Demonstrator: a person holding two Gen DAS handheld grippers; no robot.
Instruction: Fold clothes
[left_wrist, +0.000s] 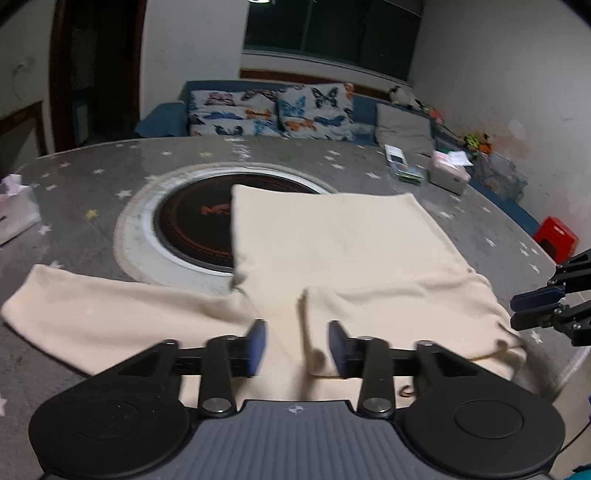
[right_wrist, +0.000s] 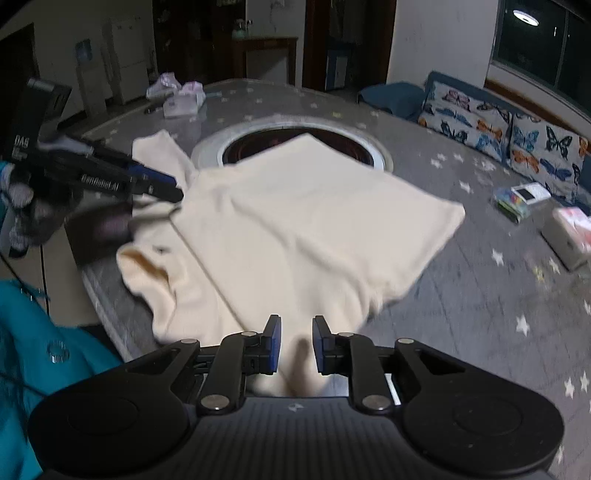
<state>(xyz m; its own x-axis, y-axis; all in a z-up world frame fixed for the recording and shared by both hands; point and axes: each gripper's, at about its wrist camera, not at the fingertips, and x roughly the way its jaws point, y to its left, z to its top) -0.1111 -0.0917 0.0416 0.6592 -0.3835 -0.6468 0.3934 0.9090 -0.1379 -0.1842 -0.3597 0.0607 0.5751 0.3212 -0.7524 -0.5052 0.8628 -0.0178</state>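
Lying half-folded, the cream top (left_wrist: 332, 236) is being hovered over by both tongs (left_wrist: 297, 343) (right_wrist: 296, 343), parted, empty; its left sleeve (left_wrist: 110, 314) is being left spread.

**Home living/dining room, night**

Large round table with grey star-print cover (left_wrist: 110, 162) and built-in round black hotplate (left_wrist: 195, 229). Blue sofa bench (left_wrist: 362, 107) with butterfly-print cushions (left_wrist: 314, 110) under a dark window (left_wrist: 332, 26). White tissue box (right_wrist: 567, 236), red plastic stool (left_wrist: 557, 236), white fridge (right_wrist: 127, 59) in back.
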